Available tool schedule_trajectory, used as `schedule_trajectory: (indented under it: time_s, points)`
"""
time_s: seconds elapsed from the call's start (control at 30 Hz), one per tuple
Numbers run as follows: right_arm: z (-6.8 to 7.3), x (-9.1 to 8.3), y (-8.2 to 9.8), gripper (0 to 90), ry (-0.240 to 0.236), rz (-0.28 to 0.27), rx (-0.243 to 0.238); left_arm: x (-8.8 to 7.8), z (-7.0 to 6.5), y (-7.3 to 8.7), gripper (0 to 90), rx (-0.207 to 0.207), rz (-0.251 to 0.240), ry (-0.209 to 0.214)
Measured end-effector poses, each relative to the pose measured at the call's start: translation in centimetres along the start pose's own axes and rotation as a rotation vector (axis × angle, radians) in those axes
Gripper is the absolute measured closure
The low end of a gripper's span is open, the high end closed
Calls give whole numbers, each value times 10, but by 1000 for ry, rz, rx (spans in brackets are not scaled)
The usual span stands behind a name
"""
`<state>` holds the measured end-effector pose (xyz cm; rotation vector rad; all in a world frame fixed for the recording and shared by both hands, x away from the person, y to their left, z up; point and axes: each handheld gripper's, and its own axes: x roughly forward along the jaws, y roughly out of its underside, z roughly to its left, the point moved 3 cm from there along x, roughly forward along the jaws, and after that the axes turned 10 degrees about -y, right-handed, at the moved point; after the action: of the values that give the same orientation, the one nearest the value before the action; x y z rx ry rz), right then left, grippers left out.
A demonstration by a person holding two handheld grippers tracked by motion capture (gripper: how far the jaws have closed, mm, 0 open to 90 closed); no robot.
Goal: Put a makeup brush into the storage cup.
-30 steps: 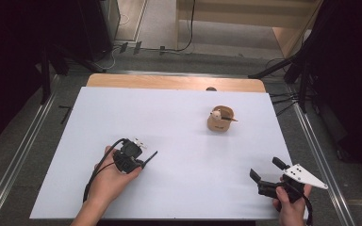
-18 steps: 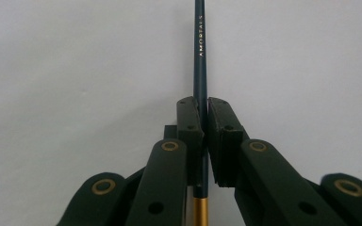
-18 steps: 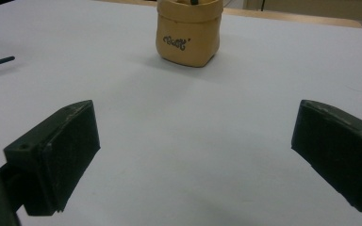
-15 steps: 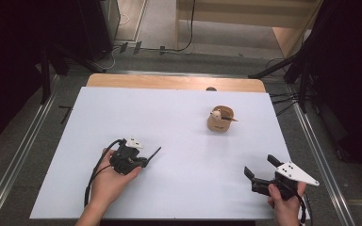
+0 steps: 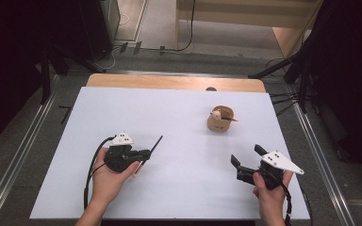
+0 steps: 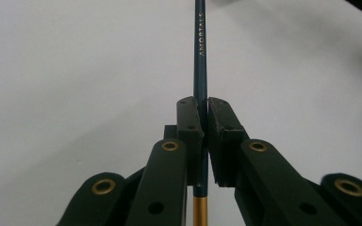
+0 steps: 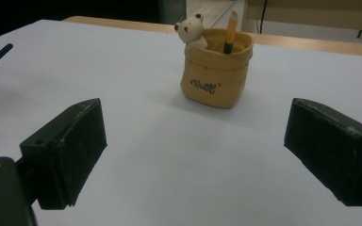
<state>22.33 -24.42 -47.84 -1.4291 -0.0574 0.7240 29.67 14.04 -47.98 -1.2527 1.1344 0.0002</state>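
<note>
My left gripper (image 6: 202,117) clamps the dark pencil (image 6: 200,56) low over the table (image 5: 179,113), right gripper (image 7: 193,160) wide apart and empty; the long free end may miss or tip the small pot (image 7: 215,66)

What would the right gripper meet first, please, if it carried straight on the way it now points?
Probably the tan holder with a pencil in it: in the right gripper view it stands nearly centred ahead of the right gripper, with bare table between. Depth is unclear.

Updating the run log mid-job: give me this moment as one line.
left gripper: shut on pencil | right gripper: open, holding nothing, jaws just closing a little | holder: upright, one pencil inside, untouched
</note>
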Motion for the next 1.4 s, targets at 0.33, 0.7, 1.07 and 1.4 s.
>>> schedule_trajectory:
  time_s: [0.33, 0.7, 1.07, 1.4]
  points:
    - [31, 36, -32, 75, -20, -6, -69, -6, 0, -5, 847, -19, -98, 25]
    - [69, 54, -54, 126, -99, -50, -48, -4, -14, -10, 848, -14, -189, 73]
    - [102, 63, -47, 142, -283, -38, 129, 3, -36, -10, 848, -10, -256, 130]
    - [108, 71, -41, 436, -354, -61, 247, 3, -53, -12, 847, 14, -302, 152]
